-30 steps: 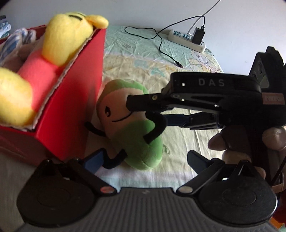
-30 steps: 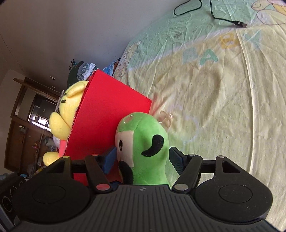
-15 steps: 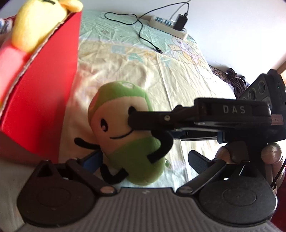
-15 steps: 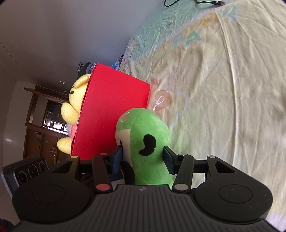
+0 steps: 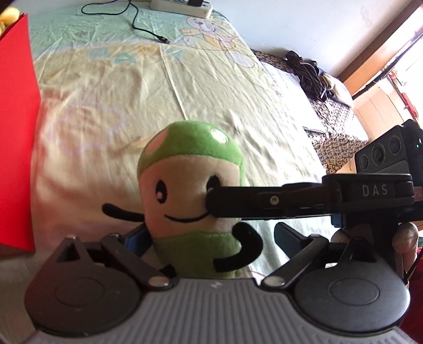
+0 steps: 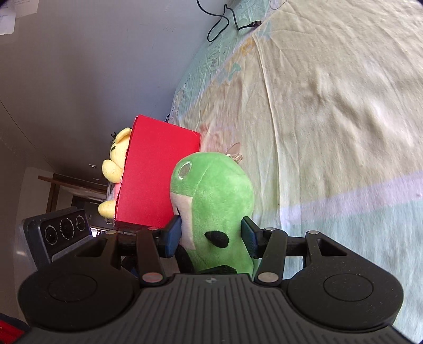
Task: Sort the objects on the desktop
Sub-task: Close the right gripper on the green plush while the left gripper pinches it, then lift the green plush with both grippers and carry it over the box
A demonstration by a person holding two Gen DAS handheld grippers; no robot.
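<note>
Your right gripper (image 6: 211, 236) has its blue-padded fingers (image 6: 173, 236) pressed against both sides of the green plush toy (image 6: 214, 201), gripping it near its lower body. The left-wrist view shows the same toy (image 5: 189, 185) upright, face toward you, with your right gripper (image 5: 211, 202) reaching in from the right across its cheek. Your left gripper (image 5: 211, 239) stands with its fingers (image 5: 286, 235) spread wide; the toy sits between them, and only the left finger lies close to it. The red box (image 6: 156, 182) stands just behind the toy on the bed sheet (image 6: 330, 105), with a yellow plush (image 6: 116, 158) inside. A black cable (image 5: 148, 29) and a power strip (image 5: 182, 6) lie at the far edge of the bed.
</note>
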